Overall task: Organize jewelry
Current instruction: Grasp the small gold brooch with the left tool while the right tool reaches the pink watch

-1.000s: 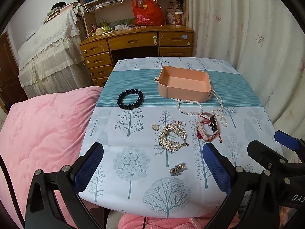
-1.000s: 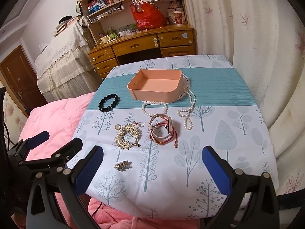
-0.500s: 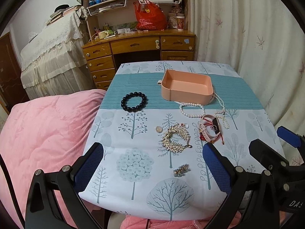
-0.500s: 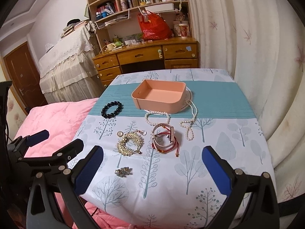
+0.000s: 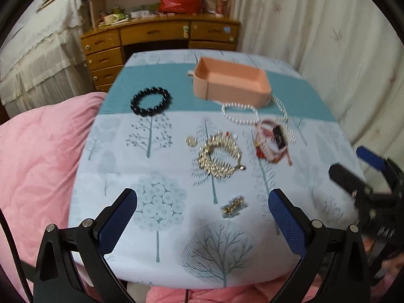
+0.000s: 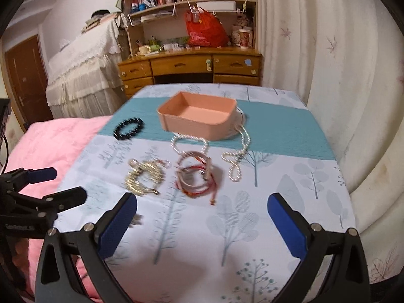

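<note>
Tree-print tablecloth (image 5: 161, 227) carries a pink tray (image 5: 231, 82) at twelve o'clock, bracelets nearer; left gripper (image 5: 202, 217) and right gripper (image 6: 202, 221) both gape, holding nothing.

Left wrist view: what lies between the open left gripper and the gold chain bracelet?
Only a small gold clasp-like piece on the tree-print tablecloth, short of the gold chain bracelet; left gripper open.

black claw (image 5: 202, 217) arms, blue textured pads (image 5: 118, 223), silver screws
</note>
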